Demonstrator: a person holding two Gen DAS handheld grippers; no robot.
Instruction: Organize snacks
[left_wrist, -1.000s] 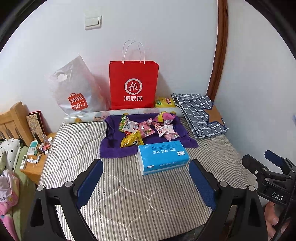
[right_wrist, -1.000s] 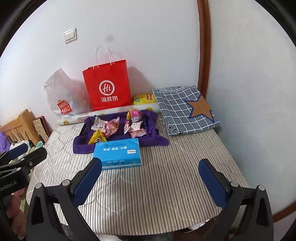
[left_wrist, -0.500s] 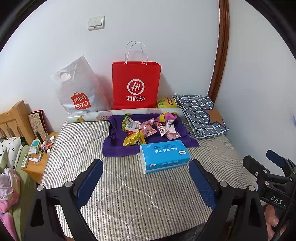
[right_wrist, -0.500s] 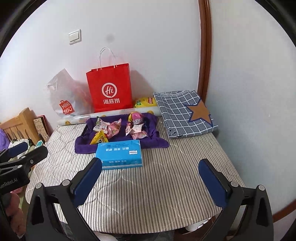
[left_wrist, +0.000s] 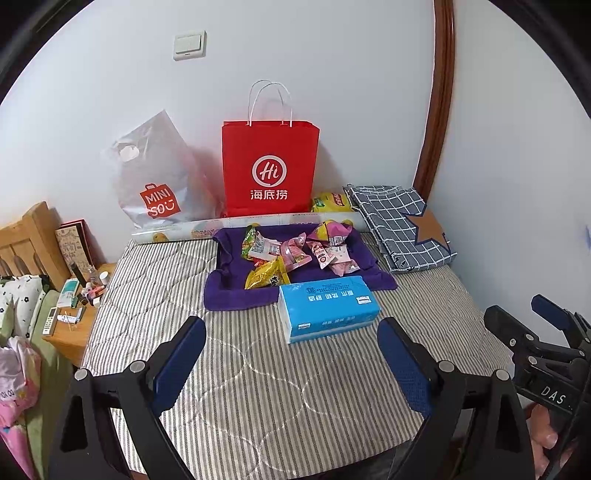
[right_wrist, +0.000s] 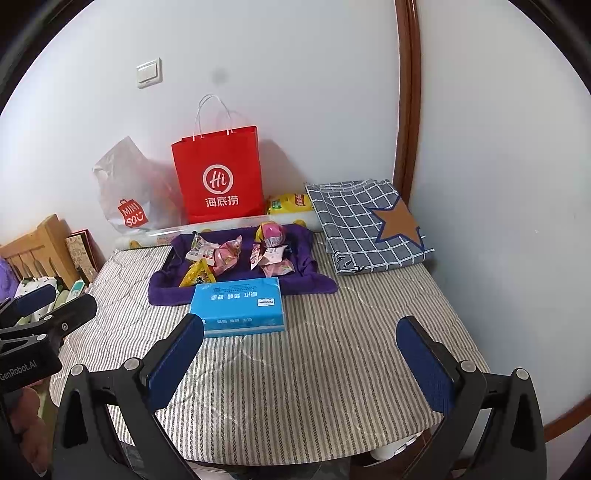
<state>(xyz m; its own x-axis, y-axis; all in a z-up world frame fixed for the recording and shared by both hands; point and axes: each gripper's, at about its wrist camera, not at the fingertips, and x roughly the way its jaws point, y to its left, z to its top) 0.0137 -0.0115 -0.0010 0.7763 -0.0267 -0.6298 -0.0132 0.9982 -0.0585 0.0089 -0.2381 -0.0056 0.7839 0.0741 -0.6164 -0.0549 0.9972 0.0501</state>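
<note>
Striped mattress (left_wrist: 258, 376) bears purple cloth (left_wrist: 229, 291), tissue pack (left_wrist: 328, 306), checked bedding (left_wrist: 402, 229)

Yellow packet (left_wrist: 330, 202) half hidden behind red bag (left_wrist: 270, 168); nightstand items (left_wrist: 79, 295) too small to identify.

- Left wrist camera: I hold it over the near edge of the striped mattress (left_wrist: 155, 280), facing the back wall, well back from the blue tissue box (left_wrist: 328, 308).
- Right wrist camera: same height and heading, set further right.
- Shared: purple cloth (right_wrist: 166, 290), red paper bag (right_wrist: 219, 173), checked bedding (right_wrist: 365, 225), tissue box.
</note>
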